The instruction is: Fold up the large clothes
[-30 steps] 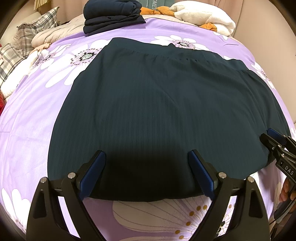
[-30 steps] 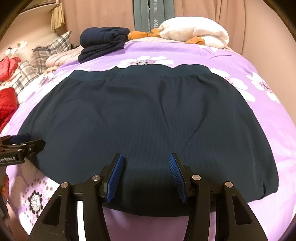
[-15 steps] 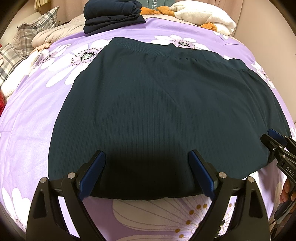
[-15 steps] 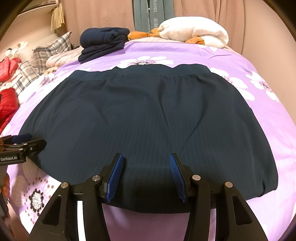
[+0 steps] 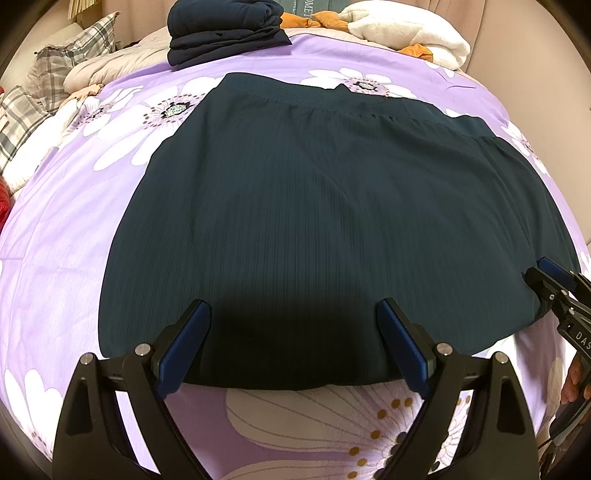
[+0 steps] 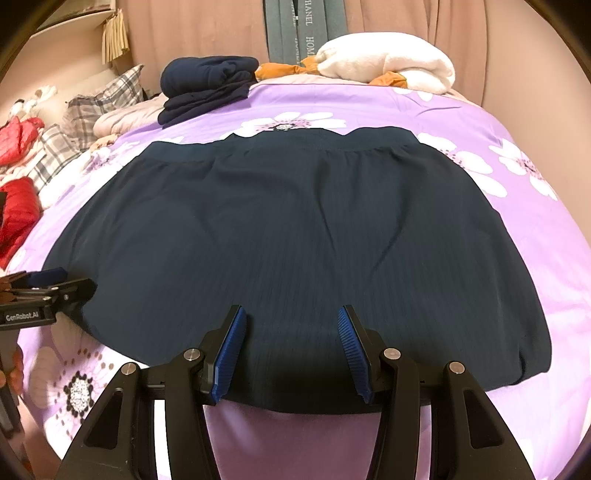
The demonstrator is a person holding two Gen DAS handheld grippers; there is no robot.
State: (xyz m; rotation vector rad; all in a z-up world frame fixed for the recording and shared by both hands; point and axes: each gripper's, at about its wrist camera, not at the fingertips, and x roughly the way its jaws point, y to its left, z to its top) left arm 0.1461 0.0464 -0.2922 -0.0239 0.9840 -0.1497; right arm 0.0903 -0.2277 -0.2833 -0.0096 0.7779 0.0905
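A dark teal ribbed garment [image 5: 314, 203] [image 6: 295, 229] lies spread flat on the purple flowered bedspread [image 5: 55, 240], its elastic waistband on the far side and its hem toward me. My left gripper [image 5: 292, 306] hovers over the near hem toward the garment's left, jaws wide open and holding nothing. My right gripper [image 6: 291, 310] hovers over the near hem further right, jaws partly apart, open, with only flat fabric beneath. Each gripper shows at the edge of the other's view: the right gripper [image 5: 554, 280] and the left gripper [image 6: 55, 284].
A folded stack of navy clothes [image 5: 221, 29] [image 6: 207, 88] sits at the far side of the bed. Beside it lies a white and orange plush bundle [image 6: 388, 59]. Plaid pillows [image 6: 103, 99] and red fabric [image 6: 18, 206] crowd the left side.
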